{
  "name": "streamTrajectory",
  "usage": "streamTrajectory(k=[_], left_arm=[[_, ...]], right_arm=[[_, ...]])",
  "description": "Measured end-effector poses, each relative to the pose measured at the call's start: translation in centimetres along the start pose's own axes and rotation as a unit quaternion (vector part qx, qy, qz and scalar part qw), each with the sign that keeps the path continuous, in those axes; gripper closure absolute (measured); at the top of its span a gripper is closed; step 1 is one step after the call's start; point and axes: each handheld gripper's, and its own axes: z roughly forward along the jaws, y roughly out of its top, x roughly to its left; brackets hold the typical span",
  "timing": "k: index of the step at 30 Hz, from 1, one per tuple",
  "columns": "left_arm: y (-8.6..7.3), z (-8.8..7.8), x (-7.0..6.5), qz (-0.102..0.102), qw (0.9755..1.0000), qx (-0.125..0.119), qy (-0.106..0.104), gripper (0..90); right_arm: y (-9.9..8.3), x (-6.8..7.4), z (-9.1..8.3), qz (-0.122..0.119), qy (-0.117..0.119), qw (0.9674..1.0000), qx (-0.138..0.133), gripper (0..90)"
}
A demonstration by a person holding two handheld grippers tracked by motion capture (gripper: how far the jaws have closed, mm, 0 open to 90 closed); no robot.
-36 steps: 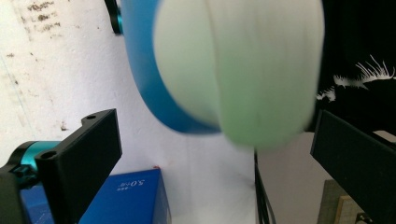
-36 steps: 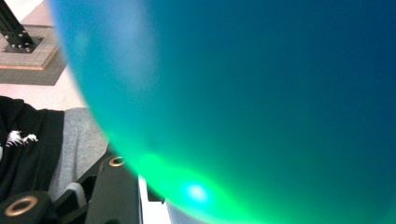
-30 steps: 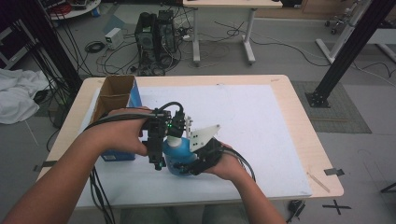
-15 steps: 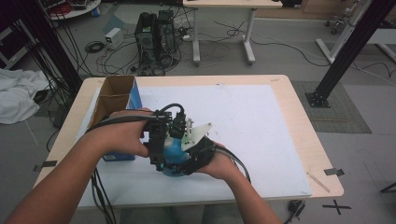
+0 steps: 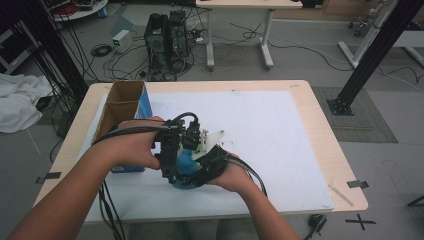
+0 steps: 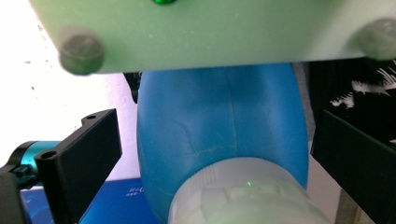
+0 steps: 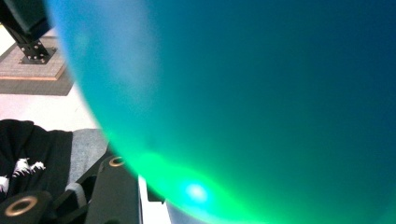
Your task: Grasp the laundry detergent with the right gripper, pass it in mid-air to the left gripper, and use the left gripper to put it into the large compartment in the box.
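**Right now: blue bottle held between both grippers, front-centre of table**

Blue bottle (image 5: 186, 167) is up off the white mat (image 5: 280, 140), beside the cardboard box (image 5: 122, 107). Right gripper (image 5: 207, 167) clamped on the bottle body. Left gripper (image 6: 212, 154) straddles the white cap (image 6: 243, 193) end, jaws apart, gaps visible either side, not pressing.
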Motion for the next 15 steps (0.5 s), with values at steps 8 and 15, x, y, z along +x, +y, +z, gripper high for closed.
streamTrajectory(k=[8,15], left_arm=[[0.15,0.04,-0.04,-0.001,0.9999,0.011,-0.004,7.6],[0.25,0.19,0.03,-0.003,0.9999,0.008,0.01,12.2]], right_arm=[[0.08,-0.18,0.03,-0.004,-0.001,1.0,0.0,45.6],[0.09,-0.3,-0.01,-0.005,0.0,1.0,0.001,45.5]])
